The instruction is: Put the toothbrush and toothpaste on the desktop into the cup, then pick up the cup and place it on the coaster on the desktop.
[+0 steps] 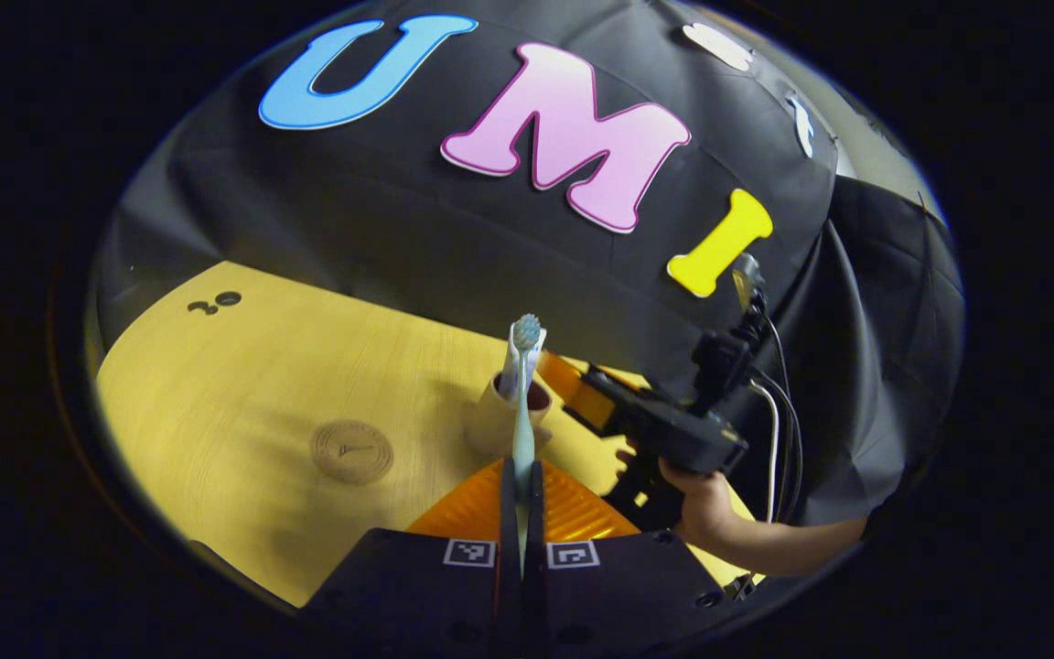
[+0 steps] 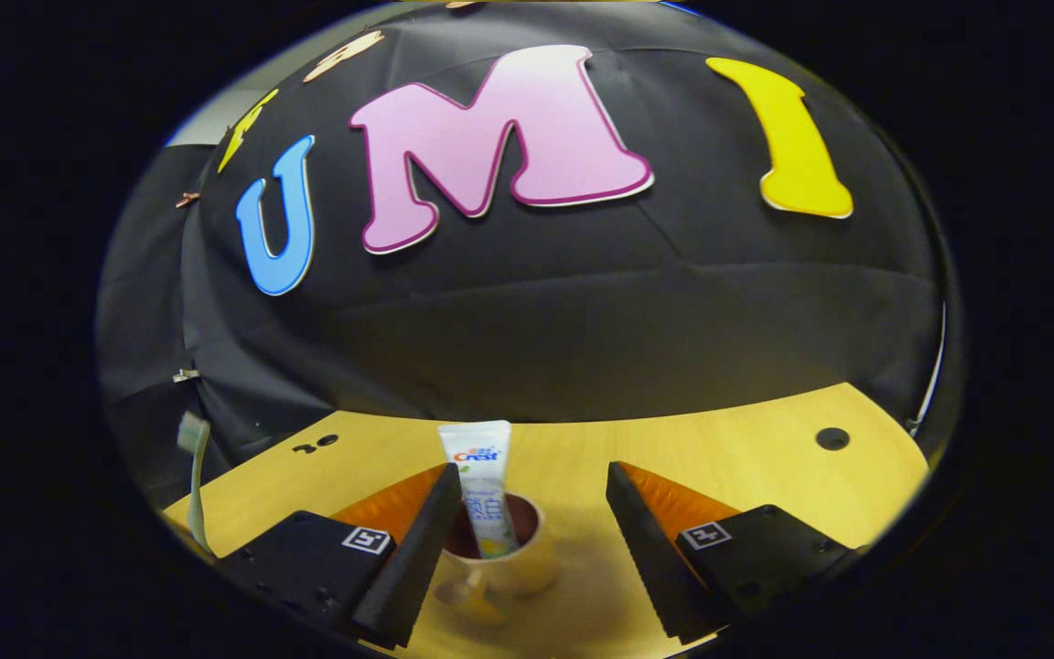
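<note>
The toothbrush (image 1: 523, 403) stands upright, pinched by its handle between the closed fingers of the left gripper (image 1: 521, 494), bristles up, held just in front of the cup (image 1: 501, 416). In the right gripper view it shows at the far left edge (image 2: 195, 476). The cup (image 2: 500, 554) sits on the wooden desktop (image 1: 243, 384) with the toothpaste (image 2: 481, 490) already standing in it, crimped end up, leaning on the rim. The right gripper (image 2: 527, 540) has its fingers spread wide on either side of the cup, touching nothing. From the left gripper view, a hand (image 1: 701, 499) holds that gripper (image 1: 655, 426) beside the cup. The round coaster (image 1: 351, 450) lies bare on the desktop, near the cup's left.
</note>
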Demonstrator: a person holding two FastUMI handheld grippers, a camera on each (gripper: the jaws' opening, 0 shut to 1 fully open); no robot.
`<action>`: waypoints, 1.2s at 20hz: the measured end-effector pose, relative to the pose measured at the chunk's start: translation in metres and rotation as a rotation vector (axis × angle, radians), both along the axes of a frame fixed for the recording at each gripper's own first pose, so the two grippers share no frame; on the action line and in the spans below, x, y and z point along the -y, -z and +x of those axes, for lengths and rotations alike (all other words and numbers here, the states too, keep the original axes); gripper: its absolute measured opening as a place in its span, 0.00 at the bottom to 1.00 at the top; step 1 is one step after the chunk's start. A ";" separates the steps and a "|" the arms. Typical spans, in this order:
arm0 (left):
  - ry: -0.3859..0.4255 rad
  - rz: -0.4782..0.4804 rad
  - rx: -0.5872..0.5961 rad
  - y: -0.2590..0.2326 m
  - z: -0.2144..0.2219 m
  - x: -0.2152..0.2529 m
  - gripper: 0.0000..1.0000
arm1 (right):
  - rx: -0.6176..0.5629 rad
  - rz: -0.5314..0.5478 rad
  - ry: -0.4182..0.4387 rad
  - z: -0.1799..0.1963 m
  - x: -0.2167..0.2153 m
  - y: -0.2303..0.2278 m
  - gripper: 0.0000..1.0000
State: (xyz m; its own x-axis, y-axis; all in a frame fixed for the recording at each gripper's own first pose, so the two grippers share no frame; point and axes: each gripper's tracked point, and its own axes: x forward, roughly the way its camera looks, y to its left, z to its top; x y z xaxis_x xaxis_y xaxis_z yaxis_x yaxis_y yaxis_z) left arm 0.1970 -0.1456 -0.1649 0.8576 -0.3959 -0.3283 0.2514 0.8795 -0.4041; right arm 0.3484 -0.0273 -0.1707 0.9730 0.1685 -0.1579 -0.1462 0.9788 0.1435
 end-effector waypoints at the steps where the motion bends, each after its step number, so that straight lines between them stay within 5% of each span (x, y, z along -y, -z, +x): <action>1: -0.004 -0.021 0.032 -0.011 0.011 0.003 0.06 | -0.009 0.013 0.019 -0.008 0.009 -0.002 0.98; 9: 0.075 -0.042 0.358 -0.085 0.087 0.032 0.06 | -0.035 -0.034 0.135 -0.041 0.090 -0.007 0.98; 17: 0.053 -0.018 0.437 -0.042 0.151 0.050 0.06 | -0.109 -0.048 0.243 -0.057 0.150 0.023 0.98; 24: 0.033 0.060 0.471 -0.005 0.170 0.064 0.07 | -0.121 -0.024 0.266 -0.062 0.161 0.031 0.98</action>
